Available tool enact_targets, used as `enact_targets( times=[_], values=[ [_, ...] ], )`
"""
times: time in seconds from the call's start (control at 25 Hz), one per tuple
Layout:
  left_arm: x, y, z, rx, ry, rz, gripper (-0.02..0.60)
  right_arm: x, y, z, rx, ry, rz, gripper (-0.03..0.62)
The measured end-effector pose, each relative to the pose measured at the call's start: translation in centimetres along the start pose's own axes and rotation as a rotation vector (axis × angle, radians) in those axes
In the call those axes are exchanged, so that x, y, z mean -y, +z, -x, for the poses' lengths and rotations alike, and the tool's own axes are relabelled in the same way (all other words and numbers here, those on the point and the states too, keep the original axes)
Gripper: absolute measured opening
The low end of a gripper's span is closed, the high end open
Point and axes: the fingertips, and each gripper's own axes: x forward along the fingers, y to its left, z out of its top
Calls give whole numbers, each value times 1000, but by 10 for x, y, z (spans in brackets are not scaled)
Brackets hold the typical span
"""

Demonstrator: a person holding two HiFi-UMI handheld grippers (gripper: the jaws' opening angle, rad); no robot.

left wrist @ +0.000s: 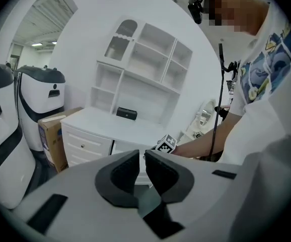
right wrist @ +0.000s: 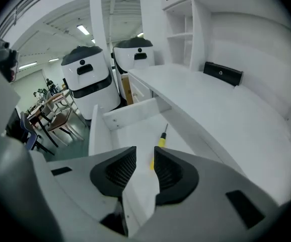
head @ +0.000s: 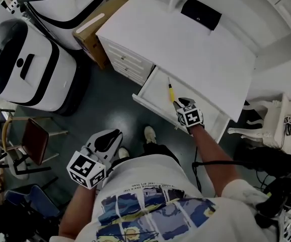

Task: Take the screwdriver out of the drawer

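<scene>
A yellow-handled screwdriver (head: 170,92) (right wrist: 159,144) lies in the open white drawer (head: 144,101) (right wrist: 92,130), its metal tip pointing away from me. My right gripper (head: 178,105) (right wrist: 145,165) hangs over the drawer's front, just short of the handle. It points steeply down, its jaws are apart, and nothing is between the pads. My left gripper (head: 110,135) (left wrist: 142,158) is held low by my body, away from the drawer. Its jaws are together but for a thin slit, and it holds nothing.
The white desk (head: 186,39) carries a small black box (head: 201,13) (right wrist: 223,73) under a shelf unit. A cardboard box (head: 92,32) and two large white machines (head: 24,67) stand left of the desk. A chair (head: 34,135) is at the left, and cables lie at the right.
</scene>
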Motion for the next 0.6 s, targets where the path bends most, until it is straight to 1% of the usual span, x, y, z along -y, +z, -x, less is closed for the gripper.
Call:
enact_targets(
  times=[0.16,0.36,0.6],
  values=[
    [-9,12,-12,-10,59,13,31,20,-13,-41,-63,19,-19,131],
    [-16,16,-19,-31,116,44,31,26,-13,-78,-100,38,-26,150],
    [-21,16,-19,-53,160,76,31,25,-19,-100,-147,-2,-20,153]
  ],
)
